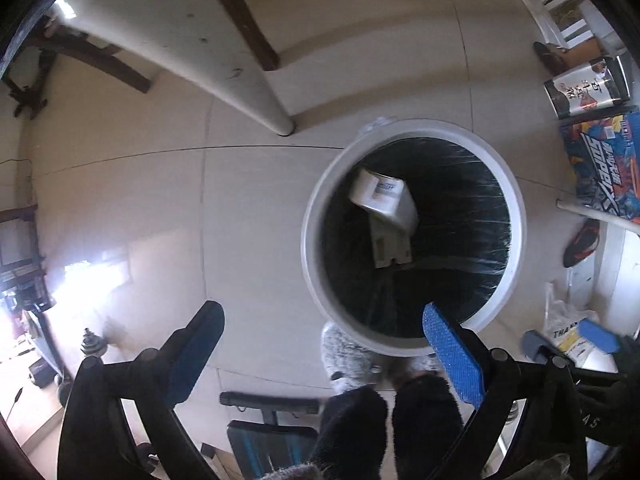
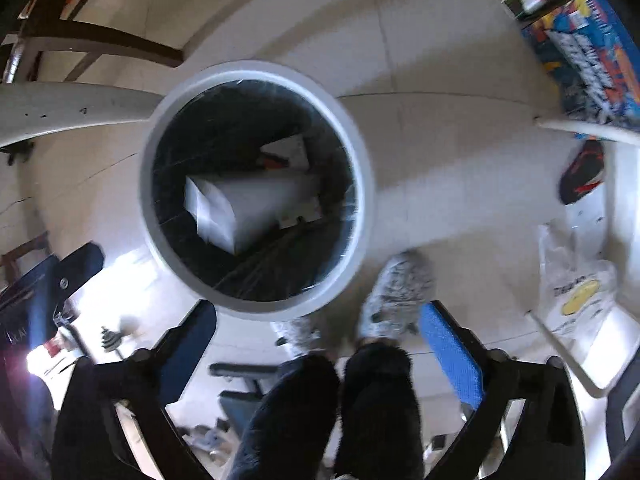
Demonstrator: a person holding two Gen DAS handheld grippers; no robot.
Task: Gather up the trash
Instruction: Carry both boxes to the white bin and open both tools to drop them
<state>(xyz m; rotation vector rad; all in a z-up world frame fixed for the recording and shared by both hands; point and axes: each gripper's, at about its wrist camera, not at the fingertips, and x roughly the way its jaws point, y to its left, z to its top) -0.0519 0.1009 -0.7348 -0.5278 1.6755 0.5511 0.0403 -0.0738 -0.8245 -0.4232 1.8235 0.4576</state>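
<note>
Blue-padded fingers (image 1: pixel 452 360) of the left gripper (image 1: pixel 324 344) are seen nearest the lens, spread wide with nothing between them; only floor, a fuzzy grey slipper (image 1: pixel 344 350) and dark trouser legs (image 1: pixel 424 412) are framed in the gap. Ahead of the fingertips, and slightly toward the right-hand finger, a round white trash bin (image 1: pixel 316 252) lined with a black bag is stood on the pale tiled floor (image 1: pixel 248 200). A white carton (image 1: pixel 386 208) is seen lying tilted inside the bin, well below the rim and clear of both fingers.

From the right wrist camera, the right gripper (image 2: pixel 320 336) is likewise shown fully spread and empty. The same bin (image 2: pixel 368 184) is placed just beyond its fingertips, toward the left-hand finger, and the white carton (image 2: pixel 248 208) is seen resting on its side within the liner, blurred. A second pale piece (image 2: pixel 288 152) lies behind it; what it is cannot be told. Slippers (image 2: pixel 396 296) are planted just beside the rim. A plastic bag (image 2: pixel 576 288) lies at the right.
</note>
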